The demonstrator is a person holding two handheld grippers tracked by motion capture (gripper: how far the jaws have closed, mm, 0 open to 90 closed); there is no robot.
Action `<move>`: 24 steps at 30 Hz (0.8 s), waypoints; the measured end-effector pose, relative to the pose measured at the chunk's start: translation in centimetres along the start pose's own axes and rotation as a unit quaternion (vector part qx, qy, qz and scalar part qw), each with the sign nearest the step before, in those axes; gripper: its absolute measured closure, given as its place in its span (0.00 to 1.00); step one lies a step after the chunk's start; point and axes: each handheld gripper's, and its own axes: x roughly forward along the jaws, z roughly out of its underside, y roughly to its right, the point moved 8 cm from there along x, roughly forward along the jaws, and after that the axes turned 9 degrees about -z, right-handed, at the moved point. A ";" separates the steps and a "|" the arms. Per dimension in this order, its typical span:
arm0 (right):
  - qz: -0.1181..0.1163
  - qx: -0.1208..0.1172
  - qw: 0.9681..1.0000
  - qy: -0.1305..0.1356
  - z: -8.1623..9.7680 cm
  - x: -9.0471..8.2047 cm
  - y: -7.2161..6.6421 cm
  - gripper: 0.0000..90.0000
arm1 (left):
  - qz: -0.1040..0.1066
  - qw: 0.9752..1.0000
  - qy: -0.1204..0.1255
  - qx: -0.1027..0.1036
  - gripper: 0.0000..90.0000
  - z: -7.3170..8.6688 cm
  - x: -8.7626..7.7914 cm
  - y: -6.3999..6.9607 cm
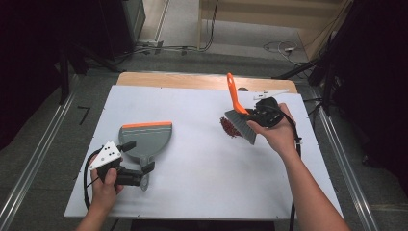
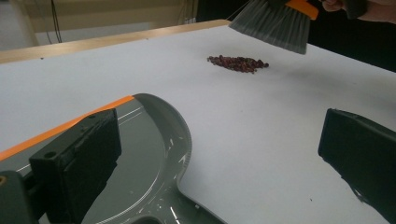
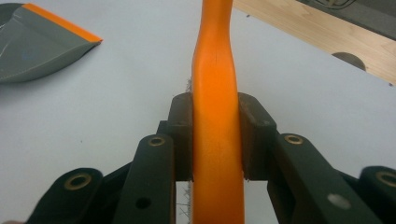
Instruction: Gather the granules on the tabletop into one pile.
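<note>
Right tool (image 1: 257, 117) clamps the orange brush handle (image 3: 215, 116), bristles just above the red beans (image 1: 232, 127). Left tool (image 1: 139, 162) stands wide open astride the dustpan (image 1: 146, 138) handle on the desk (image 1: 202, 163).

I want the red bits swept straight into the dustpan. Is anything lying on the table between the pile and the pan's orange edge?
Nothing visible does: bare white table lies between the red pile and the dustpan. The brush sits at the pile's far side.
</note>
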 end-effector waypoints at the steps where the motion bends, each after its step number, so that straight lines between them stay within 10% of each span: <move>1: 0.002 0.004 1.000 0.002 0.2 -0.3 0.0 0.76 | 0.000 1.000 0.000 0.000 0.00 0.0 0.0 0.0; 24: 0.016 0.062 0.998 0.024 6.3 -4.5 0.3 0.76 | -0.006 1.000 0.002 0.001 0.00 -0.1 -0.2 -0.3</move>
